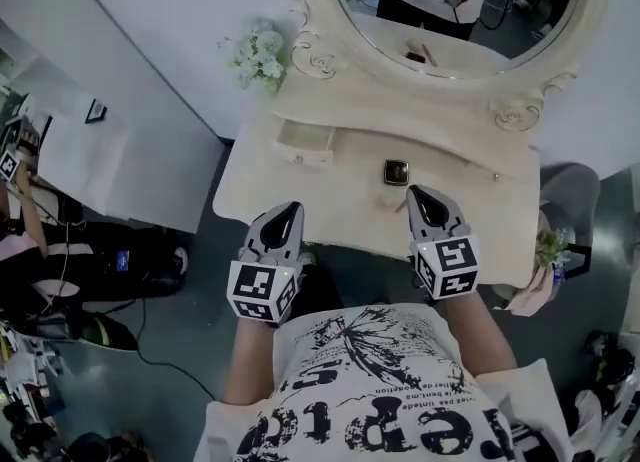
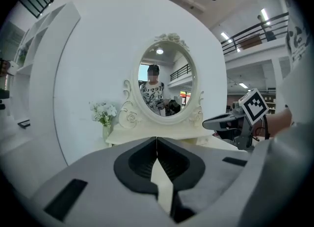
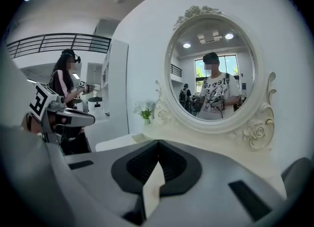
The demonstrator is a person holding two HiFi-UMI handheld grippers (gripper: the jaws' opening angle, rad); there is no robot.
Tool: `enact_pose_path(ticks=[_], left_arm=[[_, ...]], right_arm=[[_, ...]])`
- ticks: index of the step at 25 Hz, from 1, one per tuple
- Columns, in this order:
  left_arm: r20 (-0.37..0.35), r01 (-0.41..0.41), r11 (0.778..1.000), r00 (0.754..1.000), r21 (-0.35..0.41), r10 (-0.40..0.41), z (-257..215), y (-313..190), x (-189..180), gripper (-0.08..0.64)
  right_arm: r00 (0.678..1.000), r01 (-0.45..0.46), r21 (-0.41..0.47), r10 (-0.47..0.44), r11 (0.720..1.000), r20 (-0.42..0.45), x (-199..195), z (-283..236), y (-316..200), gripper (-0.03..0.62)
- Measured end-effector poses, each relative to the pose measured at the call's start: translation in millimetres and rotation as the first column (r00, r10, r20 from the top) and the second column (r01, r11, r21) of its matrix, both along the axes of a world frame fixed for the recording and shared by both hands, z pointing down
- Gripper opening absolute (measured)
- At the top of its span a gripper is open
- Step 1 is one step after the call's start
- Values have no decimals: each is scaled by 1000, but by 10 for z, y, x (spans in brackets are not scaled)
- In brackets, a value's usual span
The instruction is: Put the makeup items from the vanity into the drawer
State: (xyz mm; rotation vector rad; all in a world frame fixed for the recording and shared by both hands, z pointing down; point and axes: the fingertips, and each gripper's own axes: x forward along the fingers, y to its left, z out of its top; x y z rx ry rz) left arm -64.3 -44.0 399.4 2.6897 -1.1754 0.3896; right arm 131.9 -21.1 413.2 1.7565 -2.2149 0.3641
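Note:
A small dark square makeup compact (image 1: 397,171) lies on the cream vanity top (image 1: 330,200), just in front of the oval mirror (image 1: 455,10). A small drawer front (image 1: 303,142) sits in the raised ledge at the left. My left gripper (image 1: 290,212) is held over the vanity's front edge, left of the compact, shut and empty. The right gripper (image 1: 415,195) is just in front of the compact, also shut with nothing in it. In the left gripper view the closed jaws (image 2: 157,140) point at the mirror. The right gripper view shows its jaws (image 3: 158,145) closed too.
A vase of white flowers (image 1: 258,53) stands at the vanity's back left corner. A grey seat (image 1: 572,200) and a second bunch of flowers (image 1: 552,247) are at the right. Another person (image 3: 66,88) stands to the left, by a white cabinet.

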Motion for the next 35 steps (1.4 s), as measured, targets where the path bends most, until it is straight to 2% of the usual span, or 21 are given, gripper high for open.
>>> enact_pose_path(ticks=[6,9,14,16,23,24,25,28,31,35], left_arm=[[11,-141,989,990,-37,141,5,-991,-220,21],[19,-232,971,972,-59,233,73,-1333,-273,21],[24,-343,934,938,-96,346,249,-1673,-255,21],[27,-360,927,931,-107,364,309,-1756,-228,21],[7,-383,909,921,-166,389,580,-1825,-47,21],[6,-385,906,920,-175,392,631,-1826,-19,21],[7,-386,905,919,-181,393,677,-1832,8,21],[7,-383,904,920,-188,392,800,-1865,75,21],[8,-384,901,919,-200,394,936,-1903,128,21],[29,-364,903,924,-227,380,1135,-1948,124,21]], right_arm=[[984,-178,-62,179,982,16,-148,87,-625,8],[958,-284,-103,287,953,23,-184,203,-756,8],[913,-401,-179,409,899,9,-158,451,-805,8],[904,-418,-216,427,882,-6,-128,573,-798,8],[905,-413,-353,421,840,-56,45,1043,-808,14],[909,-405,-375,413,834,-62,65,1128,-826,57],[912,-395,-401,404,827,-66,84,1221,-848,147],[918,-382,-466,387,798,-88,155,1507,-906,255],[922,-375,-517,370,770,-118,240,1769,-942,299],[927,-354,-602,353,716,-125,337,2075,-969,318]])
